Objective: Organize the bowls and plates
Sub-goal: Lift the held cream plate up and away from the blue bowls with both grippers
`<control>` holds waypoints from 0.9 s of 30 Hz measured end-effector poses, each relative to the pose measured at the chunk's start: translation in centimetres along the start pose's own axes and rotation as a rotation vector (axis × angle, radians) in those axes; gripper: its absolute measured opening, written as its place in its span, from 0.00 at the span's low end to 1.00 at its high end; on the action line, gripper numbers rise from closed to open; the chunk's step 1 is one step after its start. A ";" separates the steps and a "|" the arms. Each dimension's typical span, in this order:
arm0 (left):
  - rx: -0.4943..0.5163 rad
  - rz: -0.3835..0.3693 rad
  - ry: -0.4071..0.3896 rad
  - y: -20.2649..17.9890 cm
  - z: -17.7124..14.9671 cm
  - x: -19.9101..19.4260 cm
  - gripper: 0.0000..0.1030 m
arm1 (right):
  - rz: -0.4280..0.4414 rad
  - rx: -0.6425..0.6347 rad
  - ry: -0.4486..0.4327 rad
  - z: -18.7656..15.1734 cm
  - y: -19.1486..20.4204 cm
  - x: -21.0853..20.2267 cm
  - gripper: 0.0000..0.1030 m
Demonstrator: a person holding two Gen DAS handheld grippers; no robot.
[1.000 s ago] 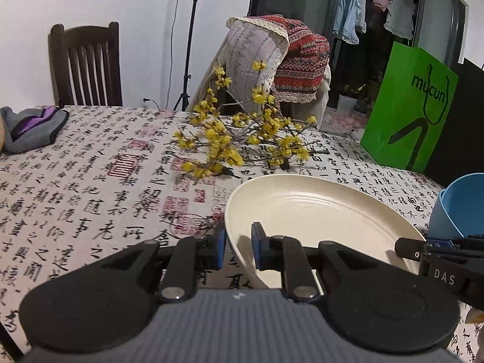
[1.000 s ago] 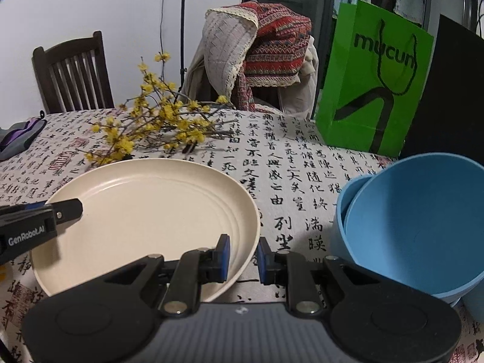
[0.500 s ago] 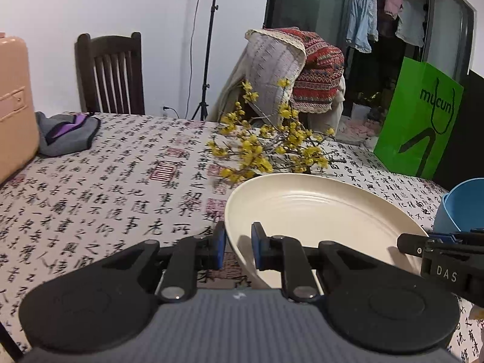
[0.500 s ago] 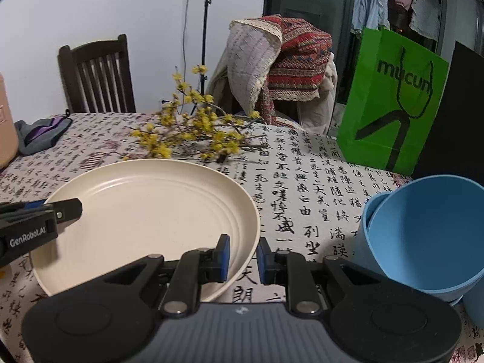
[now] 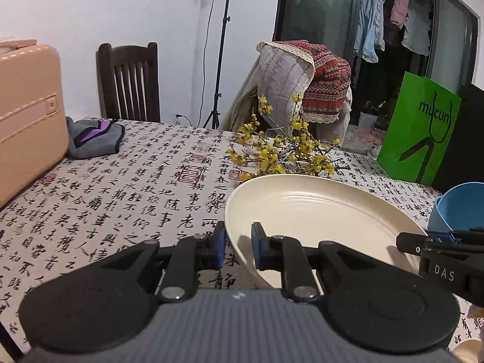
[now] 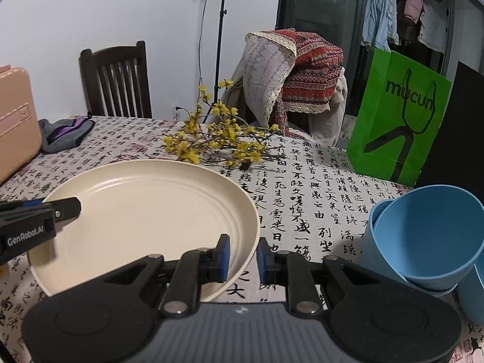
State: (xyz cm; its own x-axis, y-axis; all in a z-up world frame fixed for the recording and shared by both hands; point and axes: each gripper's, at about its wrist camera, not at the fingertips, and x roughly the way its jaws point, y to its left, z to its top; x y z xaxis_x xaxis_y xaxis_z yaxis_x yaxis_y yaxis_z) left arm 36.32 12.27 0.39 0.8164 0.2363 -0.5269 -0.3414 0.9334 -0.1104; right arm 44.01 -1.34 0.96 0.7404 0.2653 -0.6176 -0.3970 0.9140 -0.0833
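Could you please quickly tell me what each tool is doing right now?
Left tool: closed on the left rim of the cream plate.
Right tool: closed on the plate's right rim.

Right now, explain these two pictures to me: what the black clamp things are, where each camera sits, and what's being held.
A person holds two handheld grippers; each carries a camera looking along its jaws. One picture is from the left gripper, the other from the right gripper. Both are clamped on opposite edges of one cream plate, carried between them above the tablecloth. On the table lie yellow flower branches, stacked blue bowls, a green bag, a grey pouch and a pink case.
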 end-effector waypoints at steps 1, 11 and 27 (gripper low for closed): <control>0.000 0.002 -0.002 0.1 -0.1 -0.4 0.17 | 0.001 -0.002 -0.002 -0.1 0.1 -0.3 0.18; 0.002 0.015 -0.026 0.4 -0.7 -3.5 0.17 | 0.015 -0.012 -0.027 -0.9 0.8 -2.9 0.18; 0.006 0.009 -0.055 0.7 -2.1 -7.7 0.17 | 0.011 -0.013 -0.059 -2.6 1.4 -6.8 0.18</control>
State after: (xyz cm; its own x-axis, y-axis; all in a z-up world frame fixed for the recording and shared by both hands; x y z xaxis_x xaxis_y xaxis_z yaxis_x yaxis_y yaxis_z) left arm 28.86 10.56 2.60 0.8380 0.2587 -0.4803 -0.3458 0.9329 -0.1009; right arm 37.03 -2.69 3.07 0.7664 0.2935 -0.5714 -0.4123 0.9069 -0.0871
